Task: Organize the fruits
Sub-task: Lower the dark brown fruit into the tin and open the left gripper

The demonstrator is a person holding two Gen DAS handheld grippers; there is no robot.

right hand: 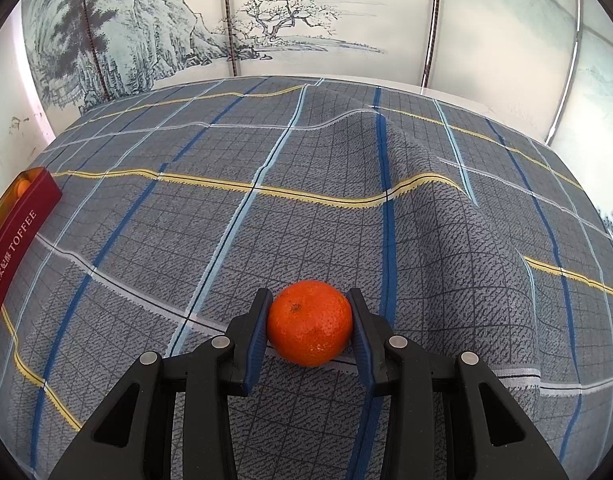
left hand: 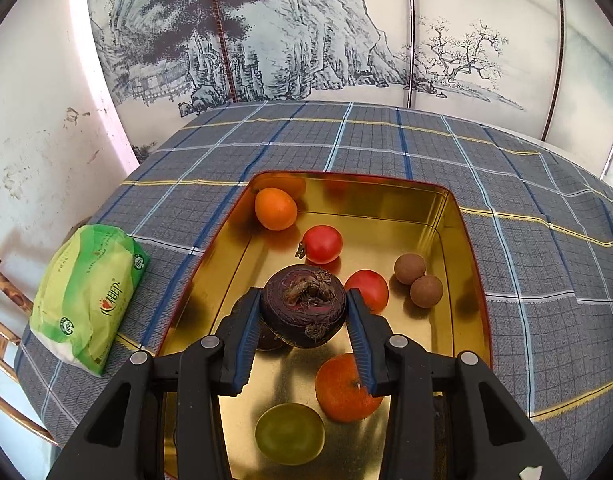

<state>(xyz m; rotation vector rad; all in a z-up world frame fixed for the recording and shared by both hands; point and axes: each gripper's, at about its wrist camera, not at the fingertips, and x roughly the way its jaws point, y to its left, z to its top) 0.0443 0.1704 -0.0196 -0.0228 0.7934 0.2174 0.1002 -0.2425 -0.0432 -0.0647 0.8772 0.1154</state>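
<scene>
Gripping dark fruit, left gripper hangs over gold tin with fruit inside; early release risks knock against tomato below; right gripper clamps orange on cloth, tin far left; slack grip risks roll-off.
</scene>
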